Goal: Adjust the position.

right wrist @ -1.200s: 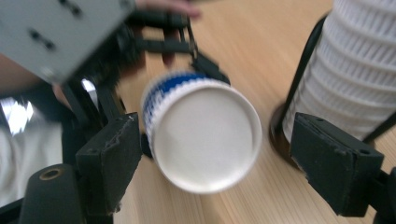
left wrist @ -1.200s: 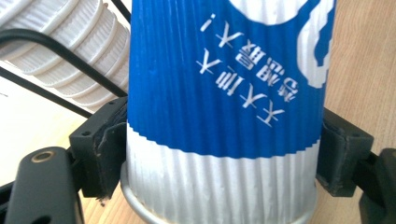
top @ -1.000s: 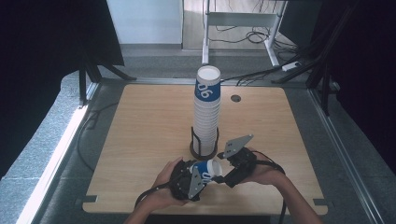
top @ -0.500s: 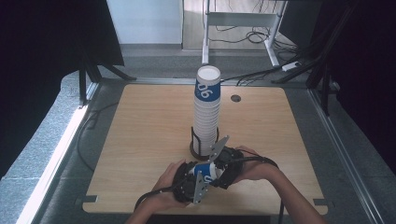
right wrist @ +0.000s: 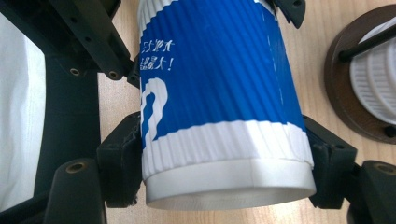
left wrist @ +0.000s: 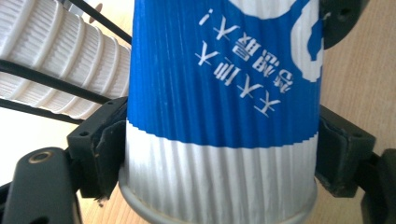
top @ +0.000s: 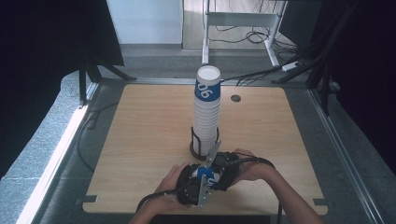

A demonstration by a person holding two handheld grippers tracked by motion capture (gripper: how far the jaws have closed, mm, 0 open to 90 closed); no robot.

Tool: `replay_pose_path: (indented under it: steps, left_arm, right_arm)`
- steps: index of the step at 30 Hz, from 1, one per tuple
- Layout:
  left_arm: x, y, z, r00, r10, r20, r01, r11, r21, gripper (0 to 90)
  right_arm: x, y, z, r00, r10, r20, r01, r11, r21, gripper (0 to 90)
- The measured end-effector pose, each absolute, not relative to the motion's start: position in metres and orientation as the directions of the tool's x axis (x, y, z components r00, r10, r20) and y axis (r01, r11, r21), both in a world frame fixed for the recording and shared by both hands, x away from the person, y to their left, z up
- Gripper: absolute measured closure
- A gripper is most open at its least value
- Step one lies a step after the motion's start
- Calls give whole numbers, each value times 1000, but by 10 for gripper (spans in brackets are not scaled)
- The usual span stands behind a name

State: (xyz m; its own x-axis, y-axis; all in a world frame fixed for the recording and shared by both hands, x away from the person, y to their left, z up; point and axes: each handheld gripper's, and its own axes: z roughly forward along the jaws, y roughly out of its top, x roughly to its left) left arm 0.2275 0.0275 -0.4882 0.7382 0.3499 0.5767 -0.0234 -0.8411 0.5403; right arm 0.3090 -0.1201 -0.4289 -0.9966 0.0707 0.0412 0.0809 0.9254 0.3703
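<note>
A blue-and-white ribbed paper cup point(top: 207, 175) lies level just above the table near its front edge, between both grippers. My left gripper point(top: 198, 181) holds one end: its jaws have just been opening, and the pads point(left wrist: 108, 149) still lie against the cup point(left wrist: 219, 93) on both sides. My right gripper point(top: 215, 169) has just been closing, and its pads point(right wrist: 122, 158) now press the other end of the cup point(right wrist: 219, 93). A tall stack of the same cups point(top: 208, 109) stands right behind the hands in a black wire holder point(top: 194, 150).
The wooden table point(top: 140, 135) has a round cable hole point(top: 236, 98) at the back right. The holder's brown base point(right wrist: 343, 107) and the stack point(left wrist: 60, 60) sit very close to the held cup. Cables trail from both grippers over the front edge.
My right gripper has moved left and down to the cup and closed its jaws on it. The left gripper and the cup have stayed in place.
</note>
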Motion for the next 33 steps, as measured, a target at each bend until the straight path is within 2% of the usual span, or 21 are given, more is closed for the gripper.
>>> replay_pose_path:
  steps: [2,5,8,11,15,18,23,33]
  left_arm:
    - [228,28,-487,738,377,559,-15,-820,573,141]
    - [230,33,-482,735,408,541,9,-804,594,48]
    - [233,44,-473,754,449,480,32,-755,655,31]
    - [238,57,-465,770,503,393,69,-677,733,32]
    - [245,74,-459,801,561,210,163,-541,825,43]
    - [250,83,-459,826,558,78,224,-452,864,54]
    - [255,90,-460,844,533,-51,287,-369,884,60]
    - [259,99,-457,856,472,-209,352,-240,905,63]
  right_arm:
    - [309,-123,-427,-997,72,39,81,916,392,274]
    - [309,-128,-424,-997,76,27,80,901,427,275]
    - [309,-137,-418,-995,95,24,95,872,480,275]
    - [309,-149,-411,-991,129,19,118,822,557,275]
    - [305,-162,-404,-983,183,-13,128,736,665,274]
    - [301,-169,-403,-977,212,-17,132,668,732,274]
    - [296,-175,-412,-972,235,-17,122,567,814,274]
    - [288,-184,-438,-958,283,54,157,356,921,274]
